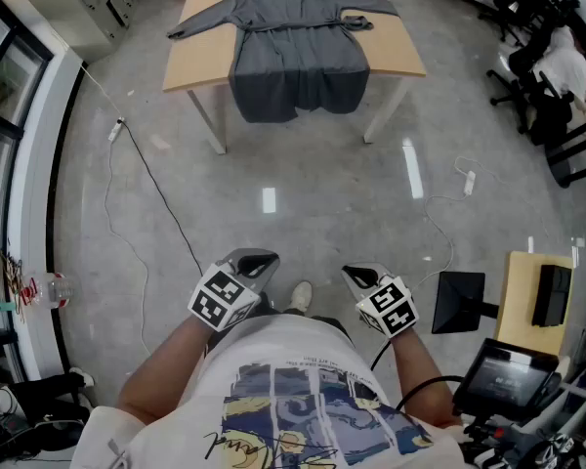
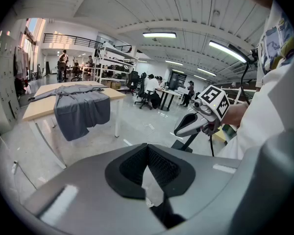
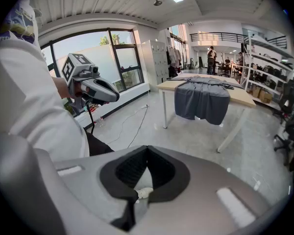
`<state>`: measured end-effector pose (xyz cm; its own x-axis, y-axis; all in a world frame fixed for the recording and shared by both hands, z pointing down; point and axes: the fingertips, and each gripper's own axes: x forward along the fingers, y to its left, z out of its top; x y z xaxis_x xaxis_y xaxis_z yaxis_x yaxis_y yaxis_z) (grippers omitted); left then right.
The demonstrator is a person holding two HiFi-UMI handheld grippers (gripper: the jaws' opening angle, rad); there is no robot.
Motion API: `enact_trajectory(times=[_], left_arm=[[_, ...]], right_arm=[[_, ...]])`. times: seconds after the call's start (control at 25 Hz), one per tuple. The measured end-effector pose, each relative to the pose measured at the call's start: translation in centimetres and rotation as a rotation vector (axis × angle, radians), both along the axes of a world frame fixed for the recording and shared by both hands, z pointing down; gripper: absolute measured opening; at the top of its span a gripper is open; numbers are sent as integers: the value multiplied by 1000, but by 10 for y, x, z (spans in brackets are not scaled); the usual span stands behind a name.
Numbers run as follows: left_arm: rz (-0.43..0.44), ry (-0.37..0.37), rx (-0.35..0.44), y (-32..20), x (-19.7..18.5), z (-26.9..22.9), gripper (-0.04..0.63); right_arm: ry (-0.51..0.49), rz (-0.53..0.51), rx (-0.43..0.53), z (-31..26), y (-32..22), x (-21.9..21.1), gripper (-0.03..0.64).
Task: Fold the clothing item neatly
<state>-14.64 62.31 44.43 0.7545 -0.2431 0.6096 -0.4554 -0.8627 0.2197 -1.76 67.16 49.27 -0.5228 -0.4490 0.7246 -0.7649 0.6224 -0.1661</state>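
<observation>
The grey dress [image 1: 298, 52] lies flat on the light wooden worktop [image 1: 200, 62] at the far side of the room, neck toward the far edge. Its 2 long sleeves spread out to the left and right, and a tie crosses the waist. The skirt runs over the worktop's near edge and hangs down in soft folds between the 2 white near legs. The left sleeve's cuff reaches close to the worktop's left edge; bare wood shows on both sides of the skirt.

A wide stretch of polished grey floor [image 1: 303, 203] separates the worktop from the person. A black cable [image 1: 166, 208] crosses the floor at the left and a white cable [image 1: 447, 228] lies at the right. Office chairs [image 1: 537, 76] stand at the far right, and a stand with a screen [image 1: 513, 369] is at the near right.

The left gripper [image 1: 259, 260] and right gripper [image 1: 355, 275] are held near the person's waist, well apart from the dress, each with jaws fully together and nothing between them.
</observation>
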Motion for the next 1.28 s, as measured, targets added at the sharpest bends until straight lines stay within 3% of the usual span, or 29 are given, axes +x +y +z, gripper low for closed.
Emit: enact_trajectory(times=[0.4, 0.92, 1.28], left_arm=[[-20, -5, 3, 1, -5, -2, 3], [-106, 8, 23, -11, -11, -9, 3], [-160, 42, 7, -68, -3, -10, 25]], right_arm=[[1, -15, 7, -4, -3, -2, 3], [-77, -14, 23, -11, -12, -14, 6], [-39, 2, 39, -9, -71, 7, 29]])
